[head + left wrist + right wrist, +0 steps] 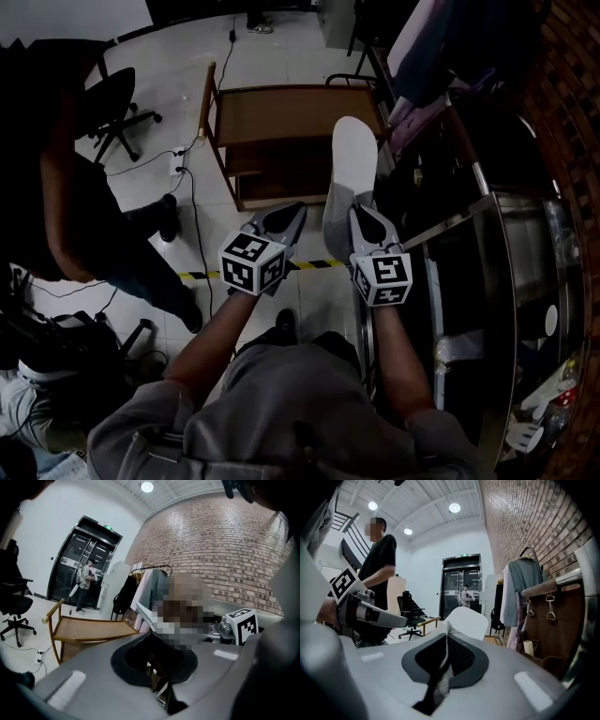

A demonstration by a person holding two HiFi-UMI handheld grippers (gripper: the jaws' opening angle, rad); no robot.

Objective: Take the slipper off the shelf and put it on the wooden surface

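Closest in, at the bottom of the head view, the person's forearms reach forward, a marker cube on each tool. The left gripper (pixel 286 217) sits at centre frame with its jaws drawn together and nothing caught in them. The right gripper (pixel 367 220), just beside it, is clenched on the near end of the slipper (pixel 353 155), a thin fold of fabric pinched between its pads.

A bystander in black (pixel 56 169) fills the left side, with an office chair (pixel 112 103) at upper left and a cable trailing over the pale floor. Yellow-and-black tape (pixel 319 265) crosses the floor under the grippers. A dark shelf with a metal rail (pixel 487 202) runs down the right, with hanging clothes (pixel 422 47) and a brick wall (pixel 572 94) above it.

White and plain, the long, round-toed slipper points away from the person. Its toe overlaps the near right corner of the wooden table (pixel 281 112) at upper centre; whether it touches the wood I cannot tell.
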